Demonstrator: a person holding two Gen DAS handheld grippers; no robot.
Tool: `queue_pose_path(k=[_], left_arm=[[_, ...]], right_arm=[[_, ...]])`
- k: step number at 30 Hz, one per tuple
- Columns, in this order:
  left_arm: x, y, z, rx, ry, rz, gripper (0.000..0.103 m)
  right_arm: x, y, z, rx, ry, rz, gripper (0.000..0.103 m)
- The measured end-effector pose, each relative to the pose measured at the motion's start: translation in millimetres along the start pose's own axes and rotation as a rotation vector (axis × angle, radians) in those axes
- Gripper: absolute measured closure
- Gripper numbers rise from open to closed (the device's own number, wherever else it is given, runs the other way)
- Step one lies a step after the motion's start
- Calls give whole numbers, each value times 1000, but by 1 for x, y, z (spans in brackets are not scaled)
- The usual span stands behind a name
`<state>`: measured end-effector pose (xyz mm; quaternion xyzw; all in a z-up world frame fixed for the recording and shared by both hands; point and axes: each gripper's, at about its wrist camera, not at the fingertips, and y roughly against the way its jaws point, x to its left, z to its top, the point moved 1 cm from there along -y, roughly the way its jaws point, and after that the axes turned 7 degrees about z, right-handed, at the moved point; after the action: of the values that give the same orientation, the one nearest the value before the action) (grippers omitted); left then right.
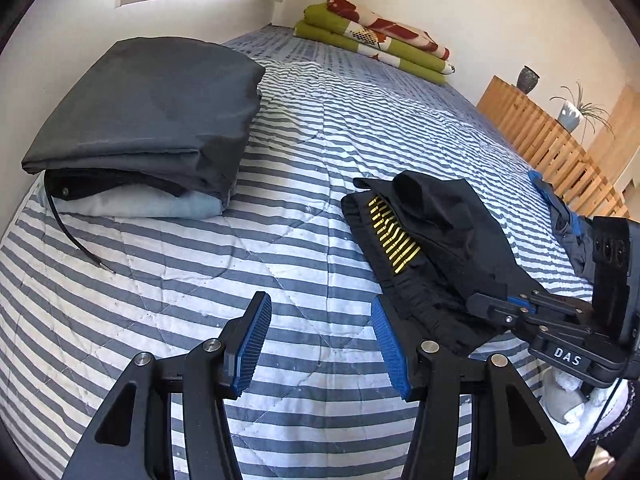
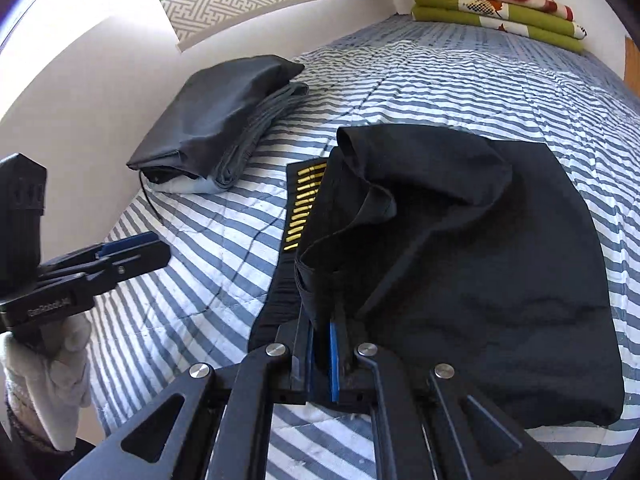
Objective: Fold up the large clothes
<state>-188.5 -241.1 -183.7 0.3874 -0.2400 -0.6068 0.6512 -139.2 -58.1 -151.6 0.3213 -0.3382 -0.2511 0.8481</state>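
Note:
A black garment (image 1: pixel 436 232) with a row of yellow marks lies partly folded on the striped quilt (image 1: pixel 304 152), to the right of my left gripper (image 1: pixel 320 346). That gripper hovers open over bare quilt, its blue pads wide apart and holding nothing. My right gripper (image 2: pixel 323 354) is shut on the near folded edge of the black garment (image 2: pixel 472 264), whose top layer bulges up in a loose fold. In the left wrist view the right gripper (image 1: pixel 490 307) shows at the garment's near right end. The left gripper (image 2: pixel 154 250) appears at the left of the right wrist view.
A folded stack of dark grey and light blue clothes (image 1: pixel 152 120) lies by the white wall at left, a black cord trailing from it. Folded green floral blankets (image 1: pixel 372 40) sit at the far end. A wooden slatted frame (image 1: pixel 552 144) with a vase borders the right. A white-gloved hand (image 2: pixel 52 376) holds the left gripper.

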Motion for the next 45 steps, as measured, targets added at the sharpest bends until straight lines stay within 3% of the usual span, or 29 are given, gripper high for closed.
queue_pose_path(k=[2,8,13,16,17,21,23,25,27,28,30,32,33,37,42,45], left_arm=[[-4,-1,-1,3,-2,-12,48],[-19,0,-2,8,-35,-30,47],[-37,-1,0,9,-61,-68,48],[-55,-4,3,6,-91,-91,48],[-63,-7,4,8,-105,-100,48],[-89,-26,9,36,-140,-128,47],[-97,-41,11,61,-136,-138,48],[-102,-56,9,89,-147,-108,50],[-99,-68,3,112,-180,-11,63],[-93,-70,1,120,-185,51,62],[-73,-64,0,118,-123,70,56],[-56,-56,4,90,-76,165,59],[-52,-53,7,75,-68,169,59],[-49,-45,25,45,36,-10,58],[-78,-55,40,44,1,-127,58],[-90,-68,45,65,-9,-140,52]], right_arm=[[8,9,-3,-12,34,19,97],[23,-17,-20,144,140,11,92],[20,21,-15,81,124,125,63],[9,54,-9,33,93,197,62],[4,63,-6,13,87,189,62],[-40,82,6,-32,51,-55,62],[-73,81,9,-17,-20,-116,63],[-100,72,8,22,-80,-138,63],[-118,62,2,65,-123,-122,64],[-123,58,-1,79,-132,-136,64],[-128,53,-6,97,-134,-135,64],[-127,54,-9,106,-122,-124,64],[-126,55,-8,104,-110,-130,64],[-108,66,-5,66,-33,-161,64],[-79,66,2,45,32,-87,64],[-65,58,3,63,84,-91,64]])
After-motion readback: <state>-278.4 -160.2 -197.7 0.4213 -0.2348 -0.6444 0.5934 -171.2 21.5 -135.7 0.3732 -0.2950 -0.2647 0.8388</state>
